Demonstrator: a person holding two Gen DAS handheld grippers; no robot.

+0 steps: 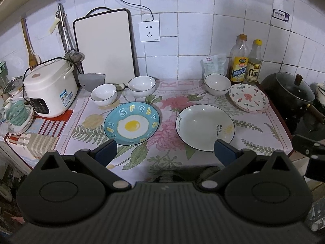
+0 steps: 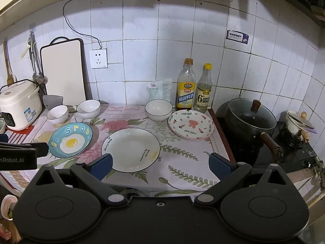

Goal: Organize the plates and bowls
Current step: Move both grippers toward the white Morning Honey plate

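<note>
On the floral cloth lie a blue fried-egg plate [image 1: 131, 123] [image 2: 70, 140], a white plate with a dark rim [image 1: 205, 127] [image 2: 131, 149] and a pink-patterned plate [image 1: 249, 98] [image 2: 191, 124]. Three white bowls stand behind them: two at the left [image 1: 104, 94] [image 1: 142, 86] [image 2: 57, 114] [image 2: 88, 108] and one at the right [image 1: 217, 84] [image 2: 158, 109]. My left gripper [image 1: 165, 152] is open and empty, above the cloth's front between the blue and white plates. My right gripper [image 2: 160, 165] is open and empty, over the front edge of the white plate.
A rice cooker [image 1: 48, 86] stands at the left, a cutting board [image 1: 104, 44] leans on the wall. Two bottles [image 2: 185, 85] [image 2: 203, 89] and a bag [image 2: 159, 91] stand at the back. A black lidded pot [image 2: 250, 120] sits on the stove at the right.
</note>
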